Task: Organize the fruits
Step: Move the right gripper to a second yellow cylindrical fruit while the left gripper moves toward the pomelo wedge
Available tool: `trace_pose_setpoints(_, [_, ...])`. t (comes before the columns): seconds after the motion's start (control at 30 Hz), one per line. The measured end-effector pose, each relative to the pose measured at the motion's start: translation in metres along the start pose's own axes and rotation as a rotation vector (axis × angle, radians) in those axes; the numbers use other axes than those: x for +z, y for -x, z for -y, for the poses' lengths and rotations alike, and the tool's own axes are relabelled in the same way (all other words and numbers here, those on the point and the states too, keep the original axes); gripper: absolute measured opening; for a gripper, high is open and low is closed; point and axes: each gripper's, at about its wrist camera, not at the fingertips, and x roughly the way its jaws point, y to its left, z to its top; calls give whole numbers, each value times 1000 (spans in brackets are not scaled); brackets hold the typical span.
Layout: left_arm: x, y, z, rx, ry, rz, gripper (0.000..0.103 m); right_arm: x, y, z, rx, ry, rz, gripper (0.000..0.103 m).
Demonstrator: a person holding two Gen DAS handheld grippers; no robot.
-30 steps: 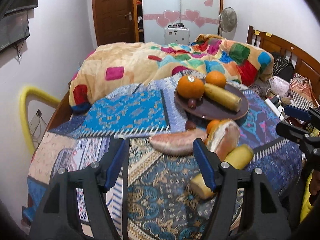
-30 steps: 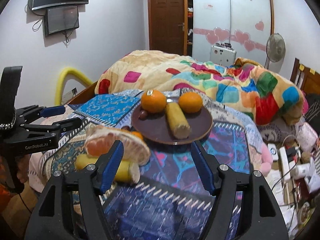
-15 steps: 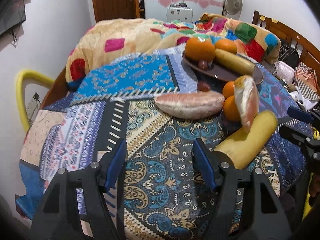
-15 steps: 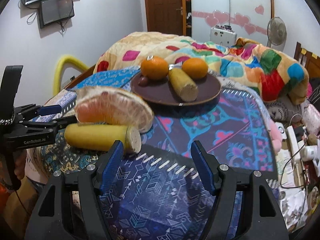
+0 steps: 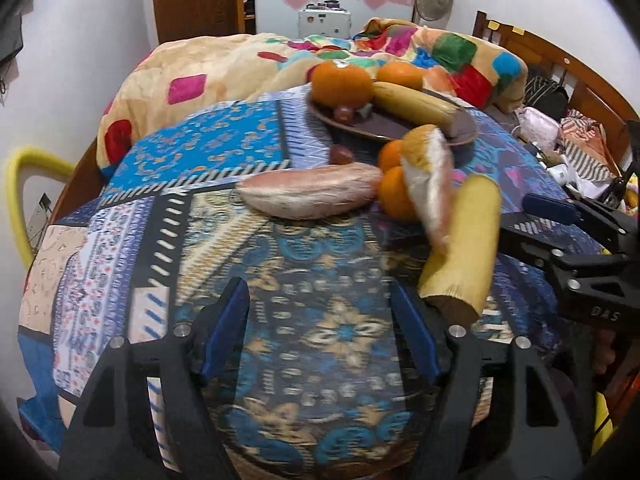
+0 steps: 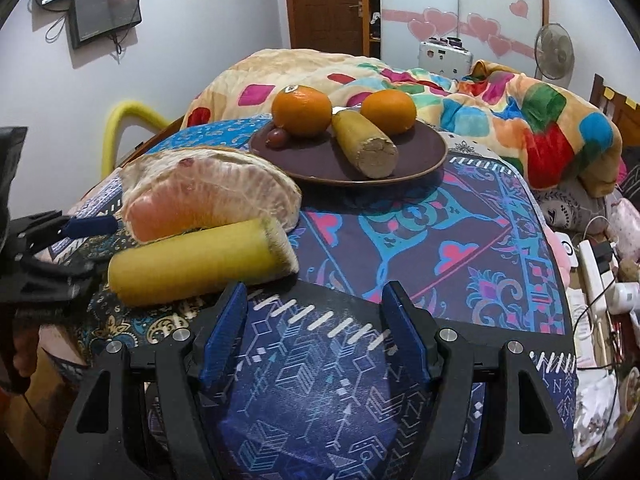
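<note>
A brown plate (image 6: pixel 424 160) on the patterned cloth holds two oranges (image 6: pixel 302 110), a yellow banana piece (image 6: pixel 366 144) and a small dark fruit (image 6: pixel 277 136). In front of it lie two pomelo wedges (image 5: pixel 310 194) (image 6: pixel 208 196), a second banana piece (image 6: pixel 200 262) (image 5: pixel 464 246), small oranges (image 5: pixel 396 196) and a dark fruit (image 5: pixel 341 155). My left gripper (image 5: pixel 320 332) is open and empty, just left of the near banana piece. My right gripper (image 6: pixel 316 332) is open and empty, just in front of that banana piece.
The cloth covers a rounded surface that drops off at the near edges. A colourful blanket (image 6: pixel 480 92) is heaped behind the plate. A yellow tube (image 5: pixel 24 196) stands at the left. Cables and a power strip (image 6: pixel 596 276) lie to the right.
Both grippers have moved forward and lower toward the loose fruit; the near banana piece and pomelo wedges loom larger. No fruit has moved. Both stay open.
</note>
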Motion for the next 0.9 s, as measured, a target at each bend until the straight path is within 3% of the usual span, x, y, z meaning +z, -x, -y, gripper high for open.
trace_pose_setpoints(0.43, [3,-3,34,-37,6,33,80,2,16,9,-20,-18,13,67])
trace_pose_setpoints(0.6, [0,11,19,-29,28,50,80,4,23,2,18,-26,22,67])
trace_pose_setpoints(0.73, [-4,26,3,3,39,82,80,6,23,-10,36,-15,38,77])
trace_pose_setpoints(0.9, [-8,39,-18,51,67,105,80,10,19,-20,61,-9,37,79])
